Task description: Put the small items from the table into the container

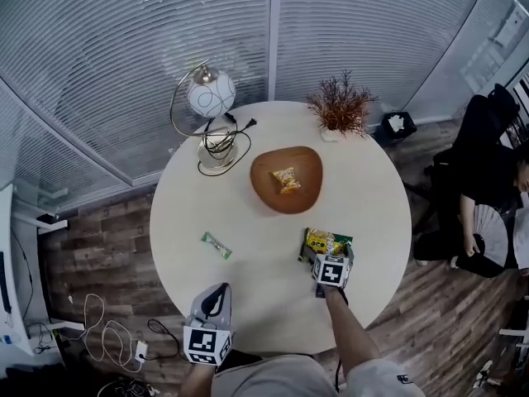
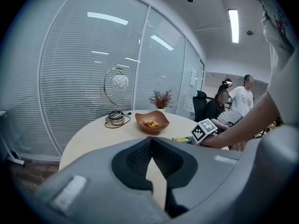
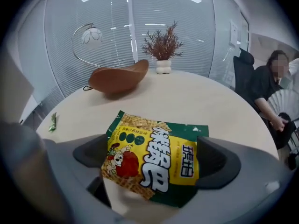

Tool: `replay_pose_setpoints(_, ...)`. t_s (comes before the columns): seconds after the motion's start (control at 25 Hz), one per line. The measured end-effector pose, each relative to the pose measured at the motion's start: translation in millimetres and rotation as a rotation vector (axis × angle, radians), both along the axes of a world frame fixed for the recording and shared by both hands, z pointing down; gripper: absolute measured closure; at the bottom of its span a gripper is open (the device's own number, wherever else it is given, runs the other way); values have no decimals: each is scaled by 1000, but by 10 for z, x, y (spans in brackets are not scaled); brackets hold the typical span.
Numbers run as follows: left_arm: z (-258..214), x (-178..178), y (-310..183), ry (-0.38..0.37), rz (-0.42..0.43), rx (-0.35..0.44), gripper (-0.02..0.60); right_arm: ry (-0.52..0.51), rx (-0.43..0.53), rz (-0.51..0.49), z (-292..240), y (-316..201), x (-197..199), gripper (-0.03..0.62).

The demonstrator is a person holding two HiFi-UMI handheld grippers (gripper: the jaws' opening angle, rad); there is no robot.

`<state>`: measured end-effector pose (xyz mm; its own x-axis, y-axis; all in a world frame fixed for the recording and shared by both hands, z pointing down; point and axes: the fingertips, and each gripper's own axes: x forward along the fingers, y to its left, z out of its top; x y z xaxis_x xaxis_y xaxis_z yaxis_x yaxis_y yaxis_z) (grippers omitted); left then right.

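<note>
A yellow and green snack packet (image 3: 154, 157) lies flat on the round table (image 1: 364, 188), near its front right edge. My right gripper (image 3: 156, 155) stands wide open around it, one pad at each side, not pressing; the packet's left edge overlaps the left pad. From the head view, the packet (image 1: 325, 242) pokes out ahead of that gripper (image 1: 326, 251). A small green bar (image 1: 216, 245) lies at front left. The brown bowl (image 1: 264, 190) at the centre holds a yellow snack (image 1: 286, 179). My left gripper (image 1: 216, 292) hovers over the front edge, shut and empty.
A globe lamp (image 1: 210, 98) with a coiled cable stands at the back left of the table. A small potted plant (image 1: 340, 110) is at the back right. A seated person (image 1: 488, 188) is beyond the table's right side. Glass walls with blinds run behind.
</note>
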<state>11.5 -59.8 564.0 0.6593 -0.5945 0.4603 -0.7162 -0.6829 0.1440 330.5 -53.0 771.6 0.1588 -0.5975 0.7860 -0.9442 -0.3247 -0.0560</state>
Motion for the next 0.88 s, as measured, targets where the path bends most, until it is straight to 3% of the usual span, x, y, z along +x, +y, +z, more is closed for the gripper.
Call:
replay_pose_setpoints(0.12,21,-75,-27,-3,-16,-2,586,-7,-22,-19,44,-12,-39,22)
replay_pose_setpoints(0.4,34,-43,-12,5,-9,-5,586,-40,-75,-105,-18,27,-257,195)
replay_pose_setpoints(0.52,16,-3,-12,15,-3,-1,586,-69,-67,-136,-66,56,-378,230)
replay_pose_setpoints(0.68,-3,14,-2,28,-2,3,586,-81,118,-121,-556,-140,-438,235)
replay_pose_setpoints(0.8,-23,-8,-19,33,-8,6,586,-11,287,-152,-1186,-655,-410,233)
replay_pose_setpoints(0.88,-42,-57,-23,34,-21,9,586,19,343,-181,-1461,-1060,-410,232)
